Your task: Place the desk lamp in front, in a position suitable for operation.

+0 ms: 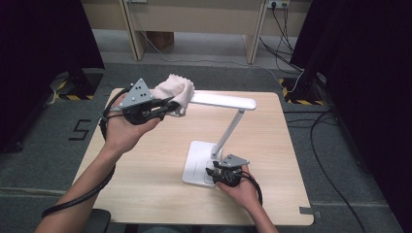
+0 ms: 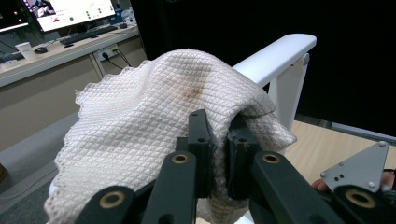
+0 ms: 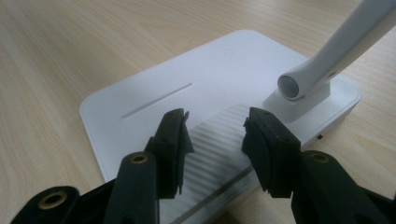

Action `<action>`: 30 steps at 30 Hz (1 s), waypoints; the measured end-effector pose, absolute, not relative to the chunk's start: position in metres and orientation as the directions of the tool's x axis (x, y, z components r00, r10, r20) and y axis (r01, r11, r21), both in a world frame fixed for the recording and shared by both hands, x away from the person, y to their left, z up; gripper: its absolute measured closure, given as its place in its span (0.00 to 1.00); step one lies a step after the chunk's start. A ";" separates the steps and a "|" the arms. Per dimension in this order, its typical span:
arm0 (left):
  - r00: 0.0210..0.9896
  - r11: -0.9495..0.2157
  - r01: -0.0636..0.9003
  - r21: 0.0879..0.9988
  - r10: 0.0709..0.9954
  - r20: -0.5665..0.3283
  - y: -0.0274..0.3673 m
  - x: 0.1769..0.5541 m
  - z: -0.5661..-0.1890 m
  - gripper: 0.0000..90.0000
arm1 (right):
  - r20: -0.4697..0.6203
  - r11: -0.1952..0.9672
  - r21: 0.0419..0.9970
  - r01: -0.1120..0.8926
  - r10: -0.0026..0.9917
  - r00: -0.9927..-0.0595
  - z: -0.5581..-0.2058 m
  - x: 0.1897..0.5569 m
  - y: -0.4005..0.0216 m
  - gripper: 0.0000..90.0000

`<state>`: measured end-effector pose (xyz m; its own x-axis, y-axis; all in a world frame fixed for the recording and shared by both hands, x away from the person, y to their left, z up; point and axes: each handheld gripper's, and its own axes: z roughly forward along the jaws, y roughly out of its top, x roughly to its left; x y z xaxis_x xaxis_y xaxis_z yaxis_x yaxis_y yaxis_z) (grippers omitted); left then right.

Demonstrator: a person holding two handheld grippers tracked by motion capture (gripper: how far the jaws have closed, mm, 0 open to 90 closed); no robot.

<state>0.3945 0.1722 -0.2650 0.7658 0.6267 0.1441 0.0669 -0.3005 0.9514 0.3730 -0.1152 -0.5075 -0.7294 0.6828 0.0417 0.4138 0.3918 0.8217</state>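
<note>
A white desk lamp stands on the wooden table (image 1: pixel 145 165), its flat base (image 1: pixel 196 162) near the front and its long head (image 1: pixel 228 101) reaching left. A white waffle-weave cloth (image 1: pixel 175 90) with a small brown stain lies draped over the head's left end. My left gripper (image 1: pixel 172 104) is shut on a fold of this cloth (image 2: pixel 140 116), beside the lamp head (image 2: pixel 275 51). My right gripper (image 1: pixel 214 171) hovers at the base's front right corner. Its jaws stand open above the ribbed part of the base (image 3: pixel 187 88), nothing between them, close to the arm's hinge (image 3: pixel 299 86).
The lamp's slanted arm (image 1: pixel 228 131) rises between the two hands. Black curtains flank the table on both sides. Cables (image 1: pixel 291 53) run over the grey floor at the back right, and a light wooden desk (image 1: pixel 194 19) stands behind.
</note>
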 end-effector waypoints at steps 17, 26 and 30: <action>0.775 -0.323 0.055 0.945 0.611 0.163 0.161 0.395 -0.266 0.91 | 0.032 0.398 0.824 0.403 0.678 -0.734 -0.508 0.373 -0.115 0.66; 0.779 -0.314 0.053 0.948 0.607 0.158 0.157 0.397 -0.269 0.91 | 0.041 0.388 0.829 0.402 0.675 -0.737 -0.509 0.375 -0.118 0.70; 0.778 -0.315 0.055 0.948 0.608 0.157 0.157 0.398 -0.268 0.91 | 0.038 0.391 0.830 0.398 0.672 -0.740 -0.509 0.375 -0.119 0.70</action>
